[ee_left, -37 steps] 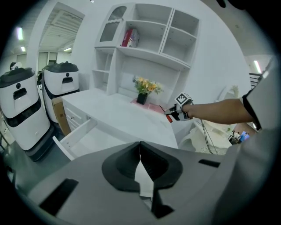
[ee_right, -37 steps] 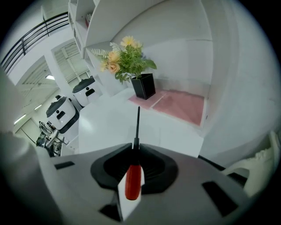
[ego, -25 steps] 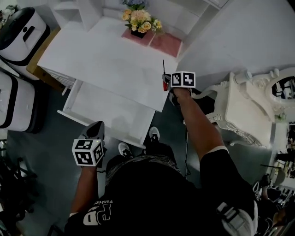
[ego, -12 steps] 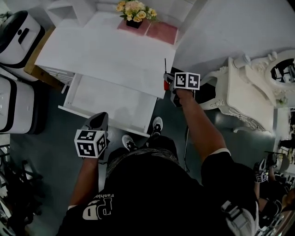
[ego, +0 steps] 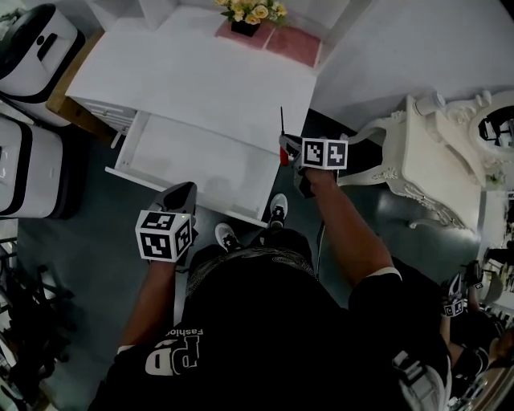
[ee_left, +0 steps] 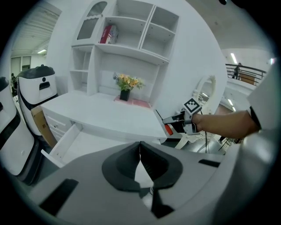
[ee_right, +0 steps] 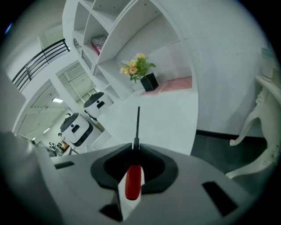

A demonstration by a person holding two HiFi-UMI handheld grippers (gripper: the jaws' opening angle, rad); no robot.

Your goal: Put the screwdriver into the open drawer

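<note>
- Screwdriver [ee_right: 134, 180], red-handled with a thin dark shaft, is clamped in my right hand-held gripper [ee_right: 134, 151]. The jaws grip the front of the handle and the shaft points forward past them.
- Only the right gripper view shows that grip closely. The head view shows the place: at the front right corner of the white surface [ego: 193, 80], just right of the open drawer [ego: 201, 164] and not inside it.
- My left hand-held gripper [ee_left: 140, 151] has its jaws pressed together with nothing between them, as the left gripper view shows. In the head view it hangs over the drawer's front edge.
- The left gripper view alone shows the shelves [ee_left: 131, 30] above the surface, with a red book [ee_left: 109, 34] on them.
- Yellow flowers [ego: 253, 10] in a dark pot stand beside a pink mat [ego: 293, 40] at the back of the surface.
- An ornate white piece of furniture [ego: 434, 160] stands to the right, and white machines [ego: 32, 48] with dark trim to the left.
- My shoes [ego: 277, 210] rest on the grey floor [ego: 88, 241] just in front of the drawer.
</note>
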